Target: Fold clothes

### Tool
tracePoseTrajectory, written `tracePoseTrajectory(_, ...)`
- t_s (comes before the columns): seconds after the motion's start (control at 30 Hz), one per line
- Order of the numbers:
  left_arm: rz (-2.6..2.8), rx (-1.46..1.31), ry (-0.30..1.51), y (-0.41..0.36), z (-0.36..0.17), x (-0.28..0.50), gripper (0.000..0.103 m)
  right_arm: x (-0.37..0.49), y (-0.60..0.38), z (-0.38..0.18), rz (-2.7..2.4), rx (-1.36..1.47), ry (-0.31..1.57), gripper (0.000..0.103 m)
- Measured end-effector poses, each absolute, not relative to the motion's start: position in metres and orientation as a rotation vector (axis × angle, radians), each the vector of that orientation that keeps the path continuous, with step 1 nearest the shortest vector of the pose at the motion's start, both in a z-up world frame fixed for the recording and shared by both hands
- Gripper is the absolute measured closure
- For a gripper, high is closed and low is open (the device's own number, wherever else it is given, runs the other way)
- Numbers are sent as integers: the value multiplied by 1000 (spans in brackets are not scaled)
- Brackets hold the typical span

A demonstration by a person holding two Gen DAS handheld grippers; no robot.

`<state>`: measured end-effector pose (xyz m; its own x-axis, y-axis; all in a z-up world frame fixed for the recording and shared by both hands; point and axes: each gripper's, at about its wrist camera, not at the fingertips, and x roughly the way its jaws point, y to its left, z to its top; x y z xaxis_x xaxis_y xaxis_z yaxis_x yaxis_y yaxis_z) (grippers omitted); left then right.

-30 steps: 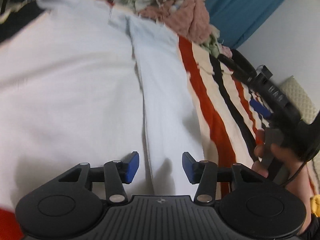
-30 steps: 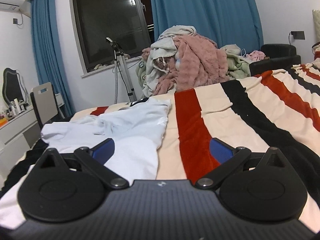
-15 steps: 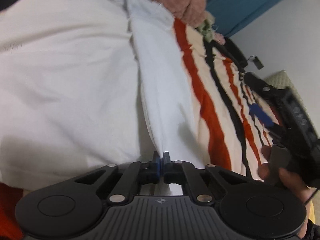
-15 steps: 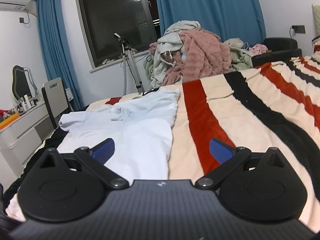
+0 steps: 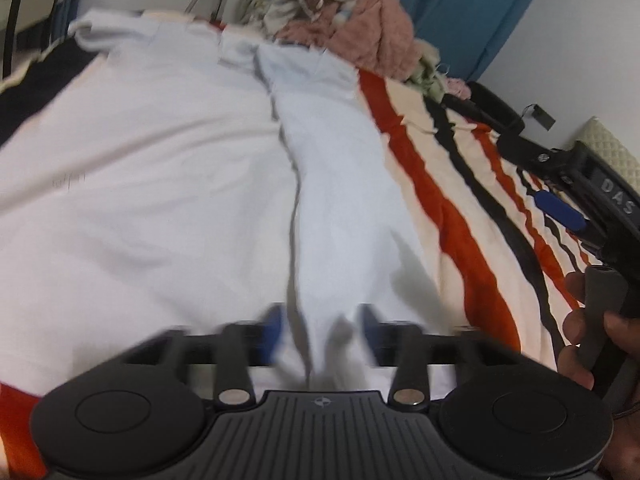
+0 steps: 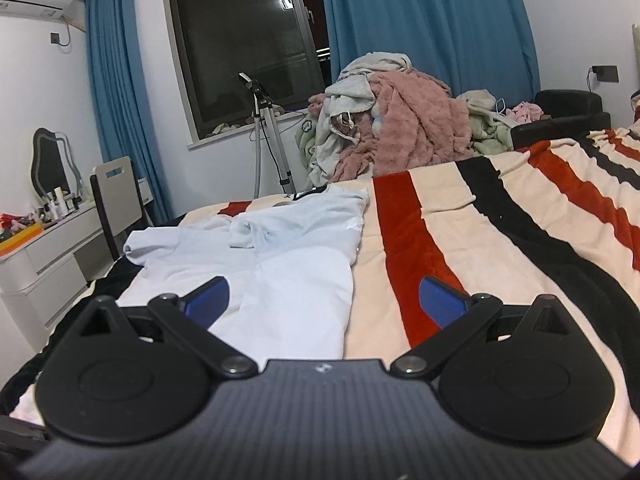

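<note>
A white T-shirt (image 5: 160,200) lies spread on the striped bed, its right side folded inward as a pale strip (image 5: 340,200). My left gripper (image 5: 320,332) hovers over the strip's near hem; its jaws are opening, blurred, with a raised tuft of the hem between the blue pads and no pad pressing on it. In the right wrist view the same T-shirt (image 6: 280,272) lies ahead to the left. My right gripper (image 6: 324,300) stands open and empty above the shirt's right edge. It also shows at the right of the left wrist view as a black gripper (image 5: 568,208) held by a hand (image 5: 580,340).
The bedspread (image 6: 500,240) has red, black and cream stripes. A heap of unfolded clothes with a pink blanket (image 6: 412,128) sits at the bed's far end. A tripod (image 6: 272,152), a chair (image 6: 116,196) and a white dresser (image 6: 48,248) stand to the left.
My left gripper closed on the folded strip's hem, then its jaws parted again and it drew back a little. The right gripper drifted slightly and stays open.
</note>
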<state>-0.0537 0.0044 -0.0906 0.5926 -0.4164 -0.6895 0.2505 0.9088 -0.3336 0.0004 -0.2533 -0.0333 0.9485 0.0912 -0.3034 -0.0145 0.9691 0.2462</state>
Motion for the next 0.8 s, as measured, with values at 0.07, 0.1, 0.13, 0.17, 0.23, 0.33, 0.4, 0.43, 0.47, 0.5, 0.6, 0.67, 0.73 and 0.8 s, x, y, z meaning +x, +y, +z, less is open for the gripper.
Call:
tracePoseTrajectory(0.07,-376,-150,802,-8,-84,-53,20,-1,-253,-32,54,245,311,0)
tracePoseTrajectory(0.1,-365,-117,774,-12,-80,-54,19,-2,-254,-31,53,246,307,0)
tracePoseTrajectory(0.13,-352,-95,747,-13,-76,-55,18,-3,-254,-30,52,246,303,0)
tracePoseTrajectory(0.17,-346,-90,729,-13,-73,-54,15,-4,-255,-29,48,246,298,0)
tracePoseTrajectory(0.23,-325,-94,690,-12,-66,-51,8,-7,-256,-28,31,240,283,0)
tracePoseTrajectory(0.33,-274,-59,627,-12,-53,-45,4,-9,-255,-26,15,219,257,0)
tracePoseTrajectory(0.4,-246,-17,623,-14,-41,-36,4,-11,-255,-23,23,220,237,0)
tracePoseTrajectory(0.43,-250,-5,616,-17,-35,-29,4,-13,-255,-22,31,222,225,0)
tracePoseTrajectory(0.47,-244,6,605,-18,-29,-24,4,-14,-255,-21,38,225,212,0)
tracePoseTrajectory(0.5,-239,17,593,-19,-23,-19,3,-15,-255,-19,39,227,202,0)
tracePoseTrajectory(0.6,-245,11,536,-18,-13,-13,1,-15,-255,-18,32,222,192,0)
tracePoseTrajectory(0.67,-242,-16,510,-14,-13,-13,1,-14,-254,-20,26,198,193,0)
tracePoseTrajectory(0.73,-229,-73,528,-4,-14,-13,1,-9,-249,-26,12,138,194,0)
tracePoseTrajectory(0.8,-220,-89,513,7,-5,-16,1,-1,-244,-33,1,78,202,0)
